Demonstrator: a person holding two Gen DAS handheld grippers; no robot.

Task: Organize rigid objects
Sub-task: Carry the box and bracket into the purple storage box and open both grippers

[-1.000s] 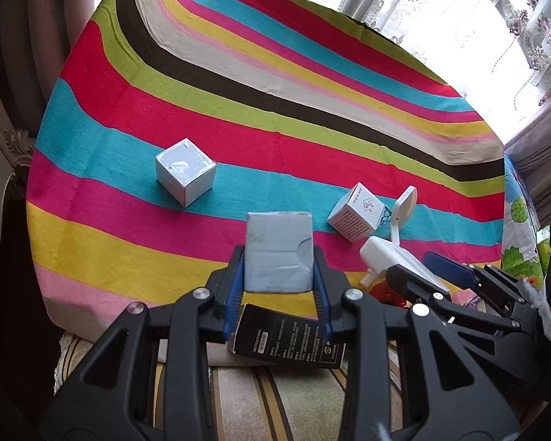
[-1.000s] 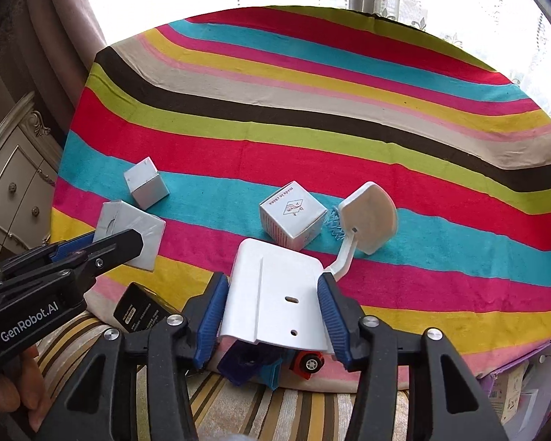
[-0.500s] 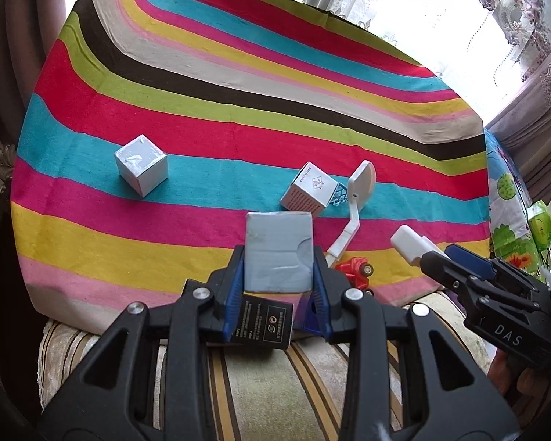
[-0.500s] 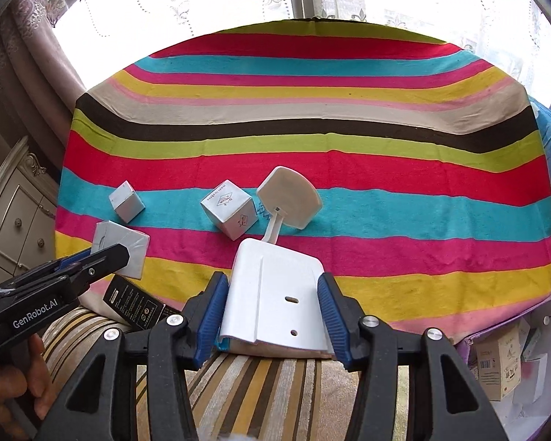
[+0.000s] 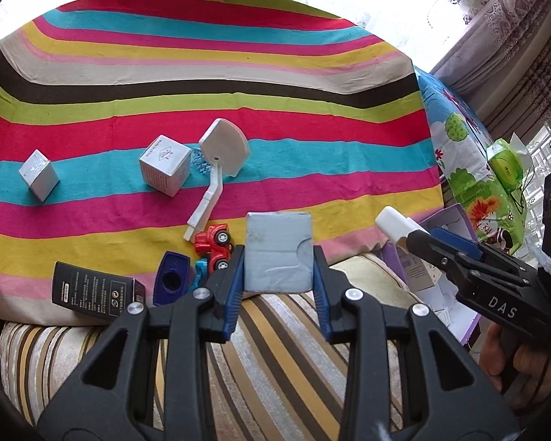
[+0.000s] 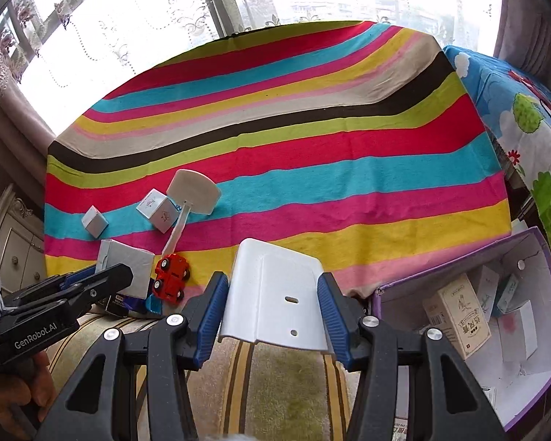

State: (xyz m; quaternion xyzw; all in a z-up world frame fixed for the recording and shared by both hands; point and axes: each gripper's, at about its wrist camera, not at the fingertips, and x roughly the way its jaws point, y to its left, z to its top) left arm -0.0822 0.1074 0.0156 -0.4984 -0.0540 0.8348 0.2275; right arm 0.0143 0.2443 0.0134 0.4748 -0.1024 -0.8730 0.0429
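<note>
Both grippers have swung right toward the purple box (image 6: 532, 330): left gripper (image 5: 277, 257) fingers clamp a grey box (image 5: 277, 253), right gripper (image 6: 273, 294) fingers clamp a white bracket (image 6: 275, 294).

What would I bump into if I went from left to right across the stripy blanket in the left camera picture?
Small silver box → black box → white cube box → white paddle-shaped piece → grey box held in the left gripper → right gripper holding a white piece.
</note>
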